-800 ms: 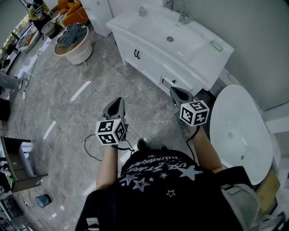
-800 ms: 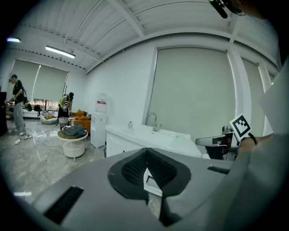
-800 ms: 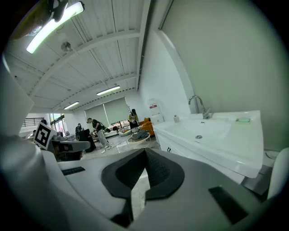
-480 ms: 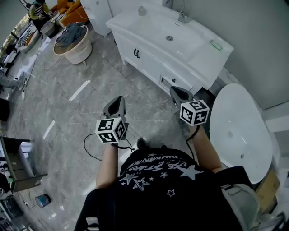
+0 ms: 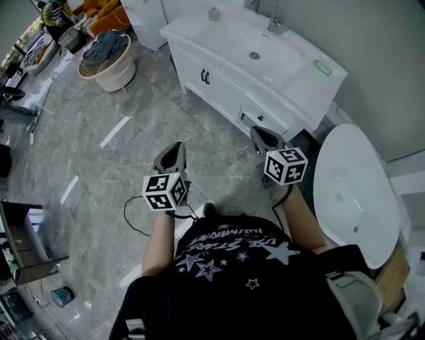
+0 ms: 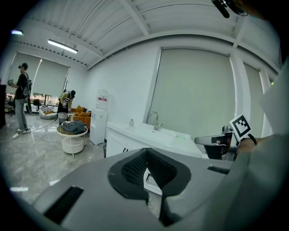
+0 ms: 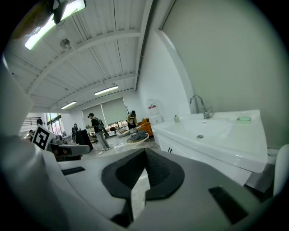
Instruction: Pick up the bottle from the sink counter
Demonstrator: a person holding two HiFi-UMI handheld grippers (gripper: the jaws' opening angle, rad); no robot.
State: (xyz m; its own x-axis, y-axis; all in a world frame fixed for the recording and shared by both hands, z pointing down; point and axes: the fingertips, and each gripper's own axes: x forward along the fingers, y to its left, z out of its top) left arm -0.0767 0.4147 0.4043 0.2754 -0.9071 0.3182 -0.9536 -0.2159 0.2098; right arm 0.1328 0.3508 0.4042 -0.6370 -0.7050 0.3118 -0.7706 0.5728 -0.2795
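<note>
A small white bottle (image 5: pixel 214 13) stands at the far left end of the white sink counter (image 5: pixel 302 89), left of the faucet (image 5: pixel 274 25). It also shows in the left gripper view as the bottle (image 6: pixel 131 122) and in the right gripper view as the bottle (image 7: pixel 176 118). My left gripper (image 5: pixel 174 151) is held over the floor well short of the vanity, shut with nothing between its jaws. My right gripper (image 5: pixel 260 136) is level with it, closer to the cabinet's right end, also shut and empty. The left gripper (image 6: pixel 146 151) and the right gripper (image 7: pixel 145 151) both point toward the counter.
A green soap bar (image 5: pixel 322 68) lies on the counter's right end. A white bathtub (image 5: pixel 352 192) stands to the right. At the far left is a round side table (image 5: pixel 109 60) with clothes on it. A black cable (image 5: pixel 133 219) lies on the floor. People (image 6: pixel 20 97) stand far off.
The head view has shifted slightly, so the vanity sits a little further right. Both grippers hold their places and stay shut.
</note>
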